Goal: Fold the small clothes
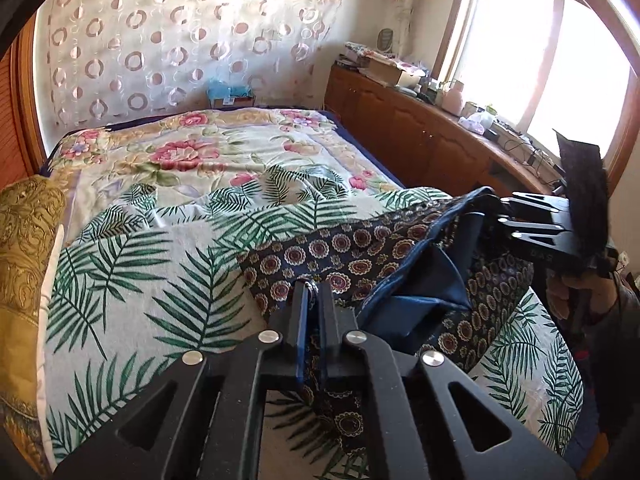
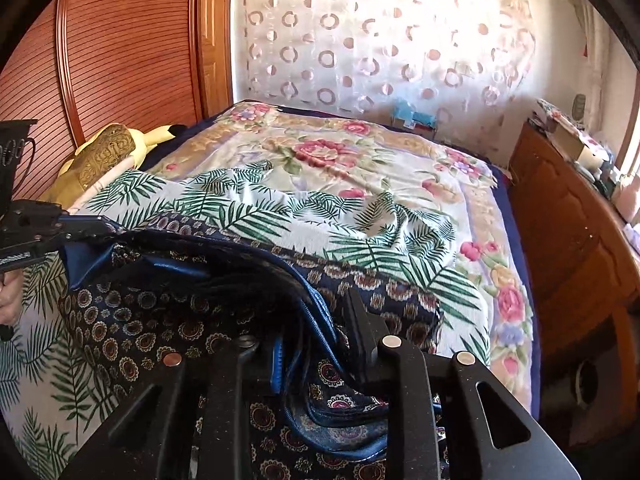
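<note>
A small dark navy garment [image 1: 360, 252] with round medallion print and a plain blue lining lies on the palm-leaf sheet [image 1: 132, 276] on the bed. My left gripper [image 1: 314, 286] is shut on its near edge, cloth pinched between the fingers. My right gripper [image 1: 494, 210] shows at the right in the left wrist view, shut on the garment's far corner and holding it lifted. In the right wrist view the garment [image 2: 168, 320] bunches over my right gripper [image 2: 320, 320], hiding its left finger. The left gripper [image 2: 86, 232] shows at the left edge there, holding the cloth's corner.
A floral quilt [image 1: 208, 148] covers the far half of the bed. A gold pillow [image 1: 24, 232] lies at the left. A wooden cabinet [image 1: 420, 136] with clutter on top runs along the right under the window. A curtain [image 1: 180, 40] hangs behind.
</note>
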The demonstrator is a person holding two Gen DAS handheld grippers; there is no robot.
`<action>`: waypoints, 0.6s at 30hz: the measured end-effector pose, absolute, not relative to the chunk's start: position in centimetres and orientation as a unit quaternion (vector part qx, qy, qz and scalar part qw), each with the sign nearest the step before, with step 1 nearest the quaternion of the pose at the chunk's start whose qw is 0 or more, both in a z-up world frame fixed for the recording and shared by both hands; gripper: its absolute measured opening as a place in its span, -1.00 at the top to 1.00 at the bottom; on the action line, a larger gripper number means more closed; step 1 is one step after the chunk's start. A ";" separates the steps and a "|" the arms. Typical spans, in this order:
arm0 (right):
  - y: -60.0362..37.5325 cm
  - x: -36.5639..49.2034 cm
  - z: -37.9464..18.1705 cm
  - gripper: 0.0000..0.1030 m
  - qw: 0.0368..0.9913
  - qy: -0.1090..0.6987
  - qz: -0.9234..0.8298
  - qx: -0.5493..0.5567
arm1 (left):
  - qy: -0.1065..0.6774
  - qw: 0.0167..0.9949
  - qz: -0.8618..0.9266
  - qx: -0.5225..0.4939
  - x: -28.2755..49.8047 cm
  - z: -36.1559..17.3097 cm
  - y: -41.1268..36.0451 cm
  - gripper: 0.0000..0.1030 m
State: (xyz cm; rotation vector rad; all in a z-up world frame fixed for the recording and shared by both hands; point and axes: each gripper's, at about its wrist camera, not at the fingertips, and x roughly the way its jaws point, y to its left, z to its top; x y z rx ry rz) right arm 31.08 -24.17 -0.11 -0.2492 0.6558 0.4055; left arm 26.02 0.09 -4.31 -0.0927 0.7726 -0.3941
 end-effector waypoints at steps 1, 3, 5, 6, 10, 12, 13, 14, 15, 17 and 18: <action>-24.0 31.4 -0.2 0.49 0.919 0.321 0.194 -0.122 | 0.373 0.906 -0.193 -0.046 26.1 -4.3 0.2 0.77; -23.8 31.8 -0.5 0.39 0.920 0.322 0.185 -0.124 | 0.375 0.907 -0.185 -0.042 26.3 -4.1 0.5 0.45; -23.5 32.1 -0.6 0.18 0.921 0.322 0.178 -0.125 | 0.365 0.913 -0.180 -0.038 26.1 -3.9 0.9 0.19; -23.5 32.3 -0.7 0.18 0.921 0.323 0.177 -0.123 | 0.363 0.913 -0.182 -0.041 26.1 -3.8 1.2 0.02; -23.7 32.9 -0.2 0.15 0.928 0.317 0.158 -0.114 | 0.368 0.910 -0.184 -0.045 26.4 -4.4 1.8 -0.56; -24.2 32.7 0.6 0.11 0.936 0.306 0.138 -0.107 | 0.374 0.909 -0.181 -0.043 26.7 -4.9 1.8 -0.56; -24.5 32.5 1.0 0.08 0.939 0.300 0.131 -0.101 | 0.376 0.908 -0.180 -0.043 26.8 -5.0 1.7 -0.56; -24.9 32.2 1.6 0.05 0.943 0.293 0.127 -0.094 | 0.380 0.906 -0.180 -0.042 27.0 -5.2 1.5 -0.56; -25.4 31.8 2.2 0.03 0.947 0.285 0.120 -0.087 | 0.384 0.905 -0.180 -0.040 27.3 -5.4 1.5 -0.56; -26.2 30.8 3.0 -0.04 0.951 0.276 0.111 -0.080 | 0.388 0.904 -0.178 -0.034 27.7 -5.7 1.2 -0.56; -26.5 30.1 3.2 -0.04 0.952 0.274 0.113 -0.078 | 0.390 0.903 -0.177 -0.031 28.0 -5.9 1.0 -0.56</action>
